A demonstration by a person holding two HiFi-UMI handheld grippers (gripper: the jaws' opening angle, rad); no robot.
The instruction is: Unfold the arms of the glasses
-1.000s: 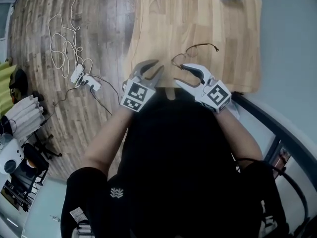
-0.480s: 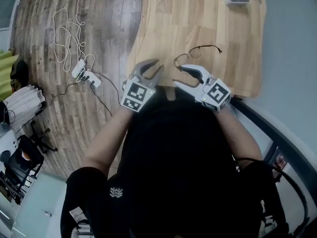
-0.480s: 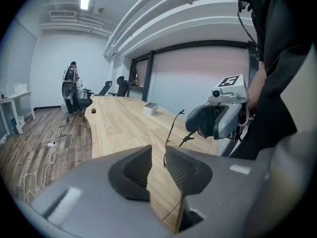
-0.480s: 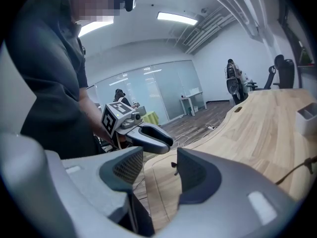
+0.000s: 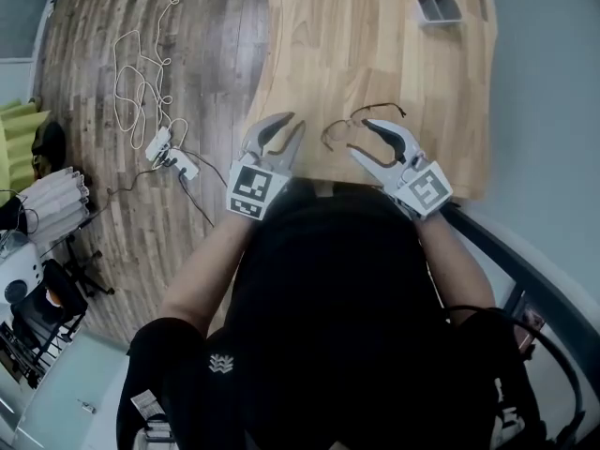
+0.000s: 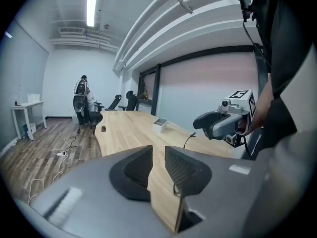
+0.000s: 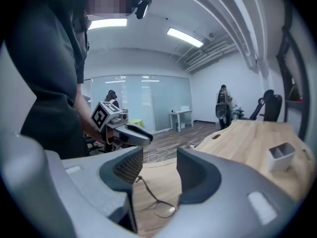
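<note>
The right tongs [image 5: 360,138] have slid a little farther in over the counter [image 5: 375,45] than half a second ago, and their tips now sit right at the glasses [image 5: 332,135] rather than just short of them. Their jaws stand wide apart and clamp nothing. In the right gripper view the right tongs [image 7: 159,165] frame the glasses [image 7: 164,209], which lie flat on the wood between and just beyond the two jaws. One thin dark arm runs from the lens up toward the ribbed jaw; whether it touches that jaw I cannot tell.

The left tongs [image 5: 292,123] hover just beside the glasses, on the person's left of them, above the counter's near edge. Their jaws are only a narrow slit apart. In the left gripper view the left tongs [image 6: 158,155] hold nothing, and only bare wood shows through the gap.

Well beyond the glasses, toward the counter's far end, stands a small grey open tray [image 5: 438,7]. Off the counter, well to the left of the glasses, a white power strip [image 5: 171,154] lies on the plank floor [image 5: 84,92], with a loose white cable [image 5: 141,64] looped past it.
</note>
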